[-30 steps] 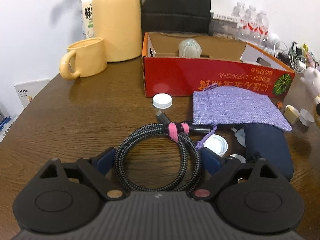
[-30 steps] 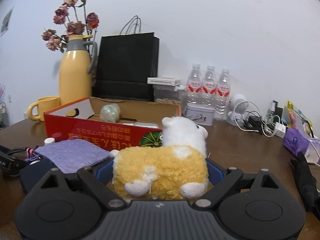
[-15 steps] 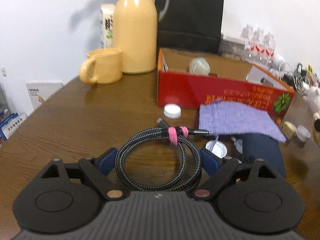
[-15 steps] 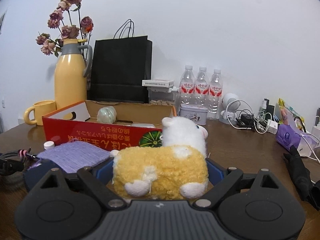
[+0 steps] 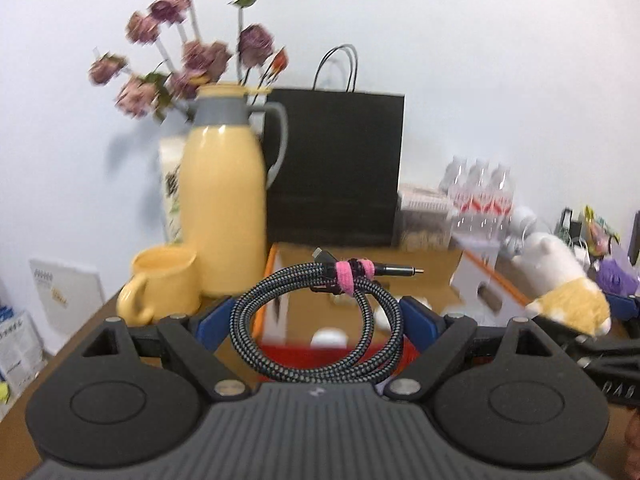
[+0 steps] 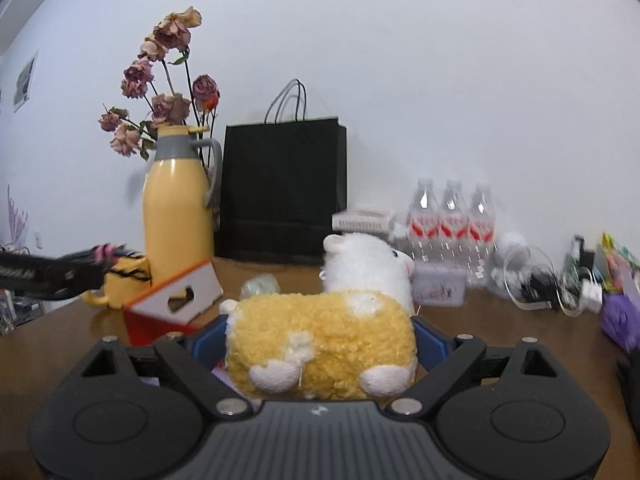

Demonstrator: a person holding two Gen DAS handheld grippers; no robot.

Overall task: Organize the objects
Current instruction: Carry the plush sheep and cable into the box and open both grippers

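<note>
Where a second ago lay flat on the table, now lifted mid-frame before the red box [image 5: 496,280]: coiled cable [image 5: 320,320] pinched in left gripper [image 5: 316,318]. At lower centre, unchanged, plush sheep [image 6: 320,352] squeezed in right gripper [image 6: 320,344].

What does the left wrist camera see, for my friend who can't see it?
The left gripper holds a coiled black braided cable with a pink strap above an open red cardboard box. Behind stand a yellow mug and a tall yellow jug.
</note>
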